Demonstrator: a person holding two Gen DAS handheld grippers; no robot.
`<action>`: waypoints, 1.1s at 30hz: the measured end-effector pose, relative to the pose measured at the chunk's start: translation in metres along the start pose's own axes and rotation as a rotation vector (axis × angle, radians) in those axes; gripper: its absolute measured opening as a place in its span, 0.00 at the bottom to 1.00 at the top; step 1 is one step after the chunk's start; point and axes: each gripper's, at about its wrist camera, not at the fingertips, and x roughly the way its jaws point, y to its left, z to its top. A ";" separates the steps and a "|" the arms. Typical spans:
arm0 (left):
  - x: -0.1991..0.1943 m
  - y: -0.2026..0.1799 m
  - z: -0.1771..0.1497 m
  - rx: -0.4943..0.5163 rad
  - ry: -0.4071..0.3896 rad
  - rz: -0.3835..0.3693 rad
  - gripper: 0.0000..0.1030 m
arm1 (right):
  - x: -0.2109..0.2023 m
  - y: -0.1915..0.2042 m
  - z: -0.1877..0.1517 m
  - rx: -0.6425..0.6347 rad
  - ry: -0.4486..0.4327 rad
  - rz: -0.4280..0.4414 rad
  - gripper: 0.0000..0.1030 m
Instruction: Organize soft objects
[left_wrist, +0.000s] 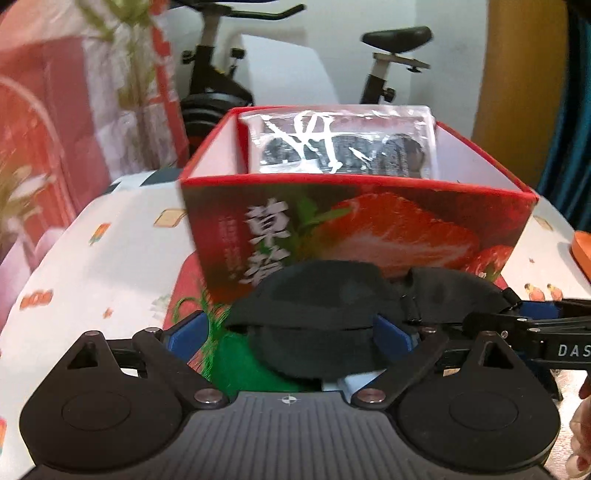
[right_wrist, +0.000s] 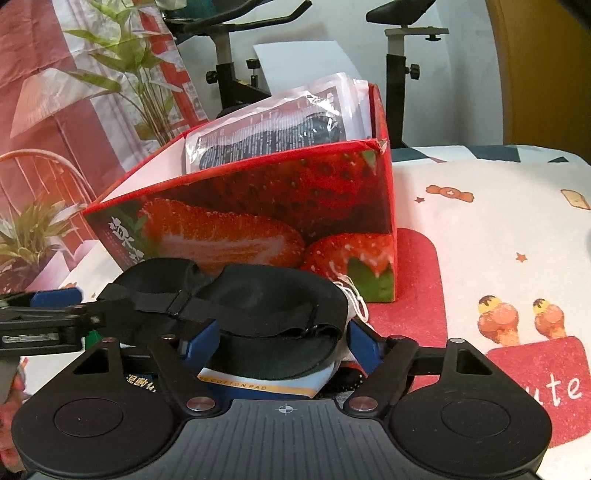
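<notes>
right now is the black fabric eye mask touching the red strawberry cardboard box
Cannot tell. In both wrist views the black fabric eye mask overlaps the red strawberry cardboard box, so neither shows contact or a gap plainly.

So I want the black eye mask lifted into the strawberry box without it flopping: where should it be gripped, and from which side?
Probably grip the eye mask at its two padded lobes, one gripper each, coming from the near side, away from the strawberry box. It lies flat and wide; the thin strap would let it dangle.
</notes>
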 end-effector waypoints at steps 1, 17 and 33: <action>0.004 -0.002 0.000 0.007 0.005 0.002 0.94 | 0.000 0.000 0.000 -0.001 -0.002 0.000 0.70; 0.017 -0.011 -0.007 0.024 0.014 0.040 0.97 | -0.012 -0.002 0.008 -0.002 -0.075 -0.020 0.42; 0.014 -0.012 -0.011 0.021 0.000 0.044 0.97 | -0.021 0.001 0.009 -0.002 -0.054 -0.050 0.44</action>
